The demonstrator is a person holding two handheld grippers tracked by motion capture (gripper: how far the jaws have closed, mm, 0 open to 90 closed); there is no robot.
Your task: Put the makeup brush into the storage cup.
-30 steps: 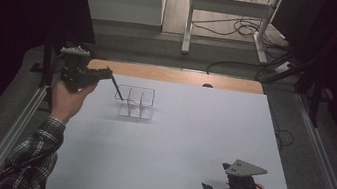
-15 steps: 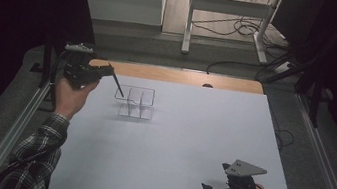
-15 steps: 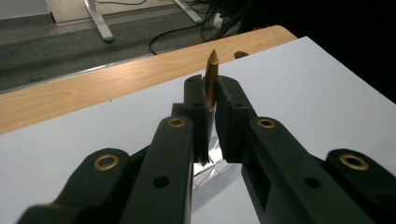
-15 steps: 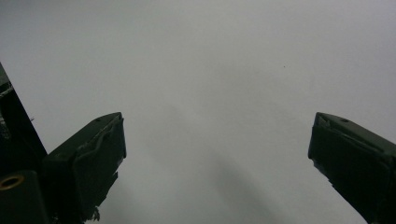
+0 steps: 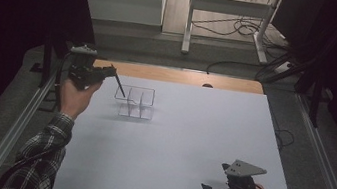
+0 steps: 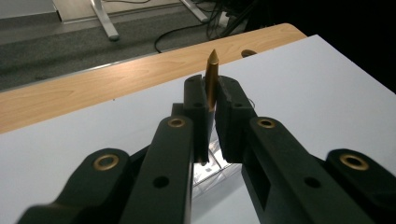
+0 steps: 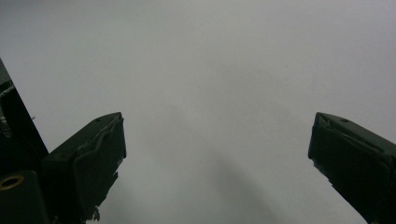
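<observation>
Left tool (image 6: pixel 211 116): clamped on a pen (image 6: pixel 211 79), above the clear box (image 5: pixel 135 102), at 10 o'clock
Right tool (image 7: pixel 217 154): jaws apart, at 5 o'clock on the white surface (image 5: pixel 189 143)

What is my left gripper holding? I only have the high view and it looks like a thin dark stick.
Observer: The left gripper is shut on a pen; its pointed tip is gold-brown.
Operator: Where is it gripped?
Observer: Between the pads, tip sticking out beyond them.
Operator: And the right gripper?
Observer: The right gripper has its jaws wide apart, nothing between them, white table beyond.
</observation>
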